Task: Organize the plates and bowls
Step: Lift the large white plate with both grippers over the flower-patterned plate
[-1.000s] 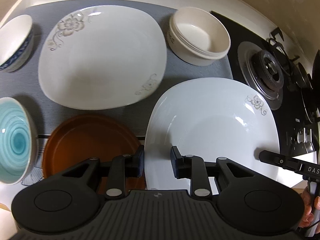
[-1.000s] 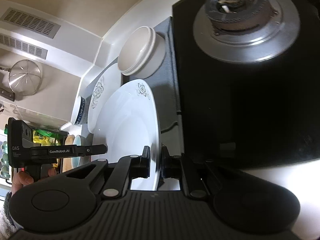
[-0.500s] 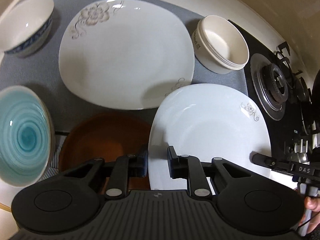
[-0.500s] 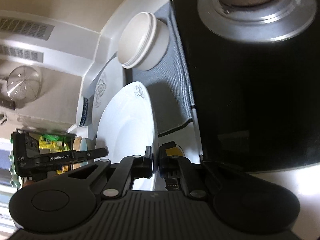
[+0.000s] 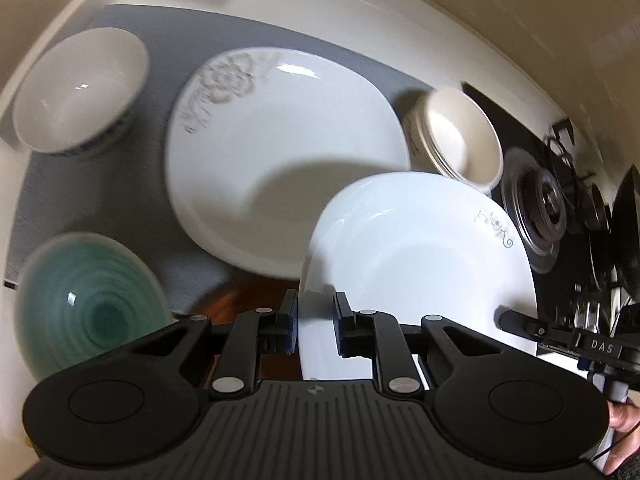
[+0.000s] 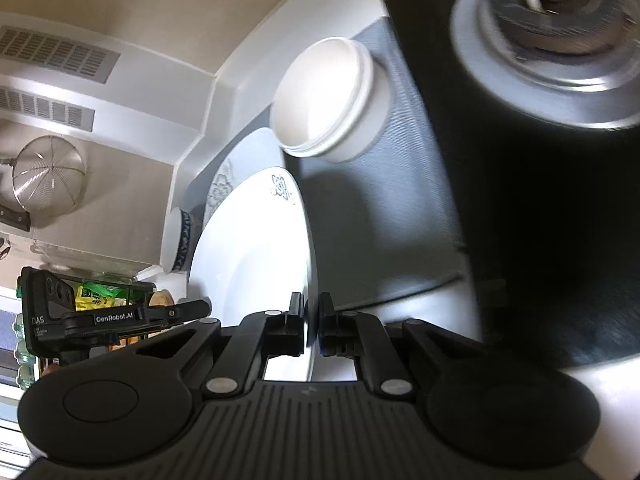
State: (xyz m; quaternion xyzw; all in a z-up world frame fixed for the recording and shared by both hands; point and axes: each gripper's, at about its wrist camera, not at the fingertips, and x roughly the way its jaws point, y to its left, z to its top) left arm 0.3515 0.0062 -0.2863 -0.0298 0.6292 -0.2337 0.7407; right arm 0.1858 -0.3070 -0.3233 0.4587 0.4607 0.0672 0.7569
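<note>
A: What covers the counter (image 5: 420,12)?
B: A grey mat (image 5: 120,208), with a black gas hob (image 6: 500,208) beside it and a strainer (image 6: 48,180) on the wall.
A: And the tools?
B: The right tool (image 6: 312,320) is clamped on the white plate's (image 5: 420,256) rim, held tilted over the larger flowered plate (image 5: 280,152). The left tool (image 5: 316,320) straddles its other edge, jaws apart.

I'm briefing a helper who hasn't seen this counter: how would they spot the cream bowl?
Find the black gas stove; the grey mat lies beside it. The cream bowl stands at the mat's stove-side back corner. Unlike the teal bowl and the blue-patterned bowl, it is straight-sided with a ridged rim.
</note>
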